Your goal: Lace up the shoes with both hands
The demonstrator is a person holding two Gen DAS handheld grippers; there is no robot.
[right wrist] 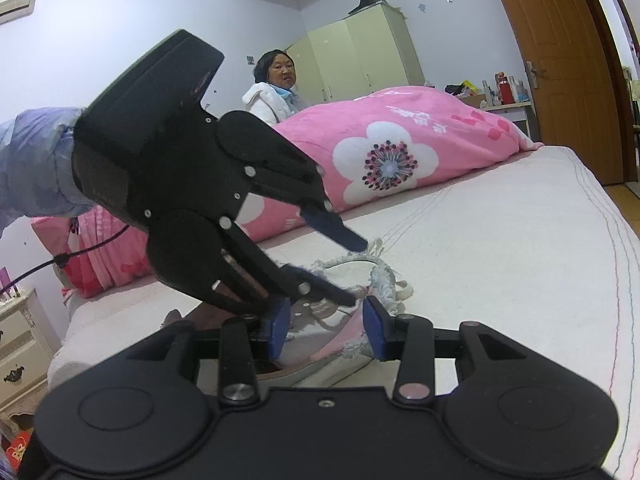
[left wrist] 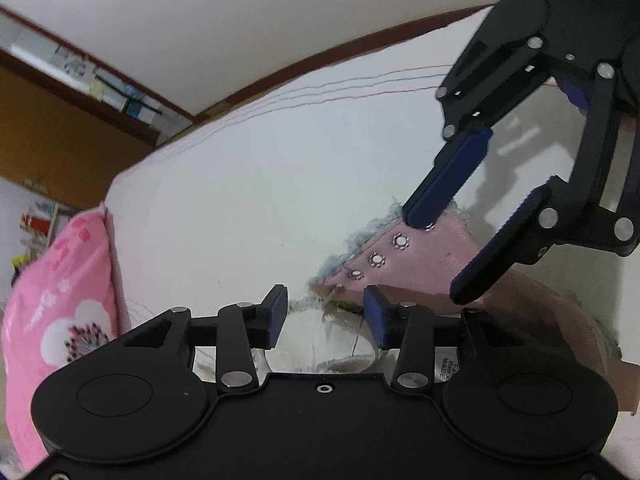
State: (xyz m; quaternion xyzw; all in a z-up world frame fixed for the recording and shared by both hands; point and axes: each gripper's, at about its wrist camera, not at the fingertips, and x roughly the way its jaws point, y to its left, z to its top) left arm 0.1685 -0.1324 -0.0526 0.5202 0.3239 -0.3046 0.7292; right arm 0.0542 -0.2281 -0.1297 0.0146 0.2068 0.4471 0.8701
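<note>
You are holding both grippers, left (left wrist: 325, 316) and right (right wrist: 326, 330), spread over the shoe (left wrist: 404, 264) (pink, on the bed (right wrist: 500, 240)), gripping nothing.

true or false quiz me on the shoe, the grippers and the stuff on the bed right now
1. The shoe is pink with metal eyelets. True.
2. The shoe sits on a wooden floor. False: it lies on the white bed.
3. The left gripper has its jaws apart. True: a clear gap shows between the blue pads, and nothing is pressed in it.
4. The right gripper is clamped flat shut. False: its pads stand apart, with the shoe's edge by them.
5. The blanket on the bed is plain green. False: it is pink with a white flower.
6. A person in a white jacket sits behind the blanket. True.
</note>
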